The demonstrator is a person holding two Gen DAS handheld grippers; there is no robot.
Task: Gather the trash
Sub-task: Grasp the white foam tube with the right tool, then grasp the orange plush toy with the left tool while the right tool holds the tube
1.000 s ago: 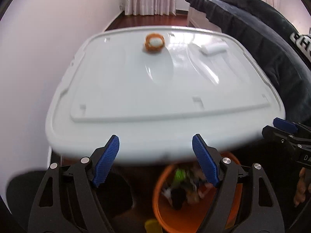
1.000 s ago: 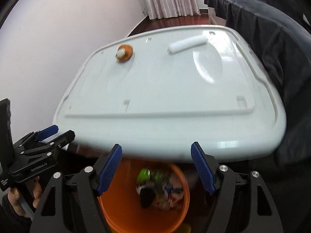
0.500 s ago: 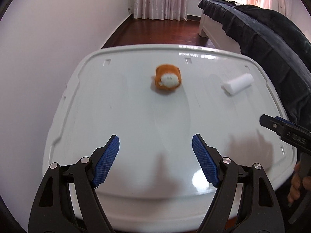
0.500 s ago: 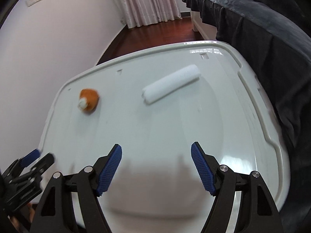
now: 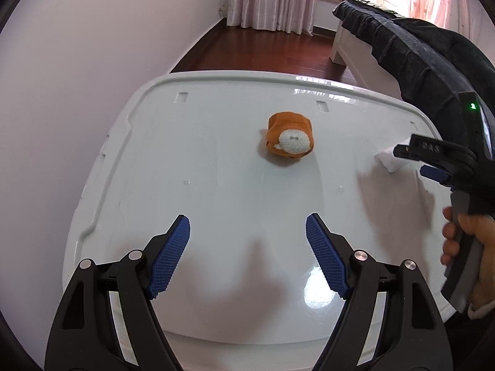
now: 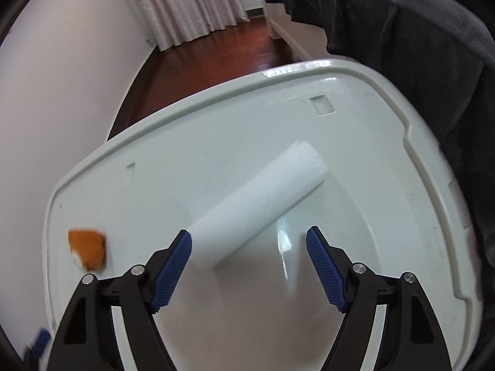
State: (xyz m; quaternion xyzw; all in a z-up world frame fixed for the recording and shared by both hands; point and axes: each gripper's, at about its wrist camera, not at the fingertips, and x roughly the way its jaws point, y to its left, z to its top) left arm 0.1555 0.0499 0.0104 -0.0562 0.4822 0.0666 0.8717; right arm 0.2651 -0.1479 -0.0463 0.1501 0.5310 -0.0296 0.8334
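Note:
An orange and white rolled cloth (image 5: 289,138) lies on the white plastic lid (image 5: 154,185) ahead of my left gripper (image 5: 247,247), which is open and empty above the lid's near half. A white paper roll (image 6: 260,199) lies diagonally on the lid (image 6: 386,185); its near end sits between the open fingers of my right gripper (image 6: 249,258). The orange cloth also shows at the left in the right wrist view (image 6: 88,252). The right gripper (image 5: 433,160) appears at the right of the left wrist view, over the end of the roll (image 5: 388,160).
A dark blanket on a bed (image 5: 417,55) runs along the lid's right side. A white wall (image 5: 77,61) stands at the left. Red-brown wooden floor (image 5: 272,49) and pink curtains (image 5: 272,0) lie beyond the lid.
Both grippers rose from over the orange bin and moved forward above the lid. The right gripper closed in on the white roll; the left came nearer the orange cloth.

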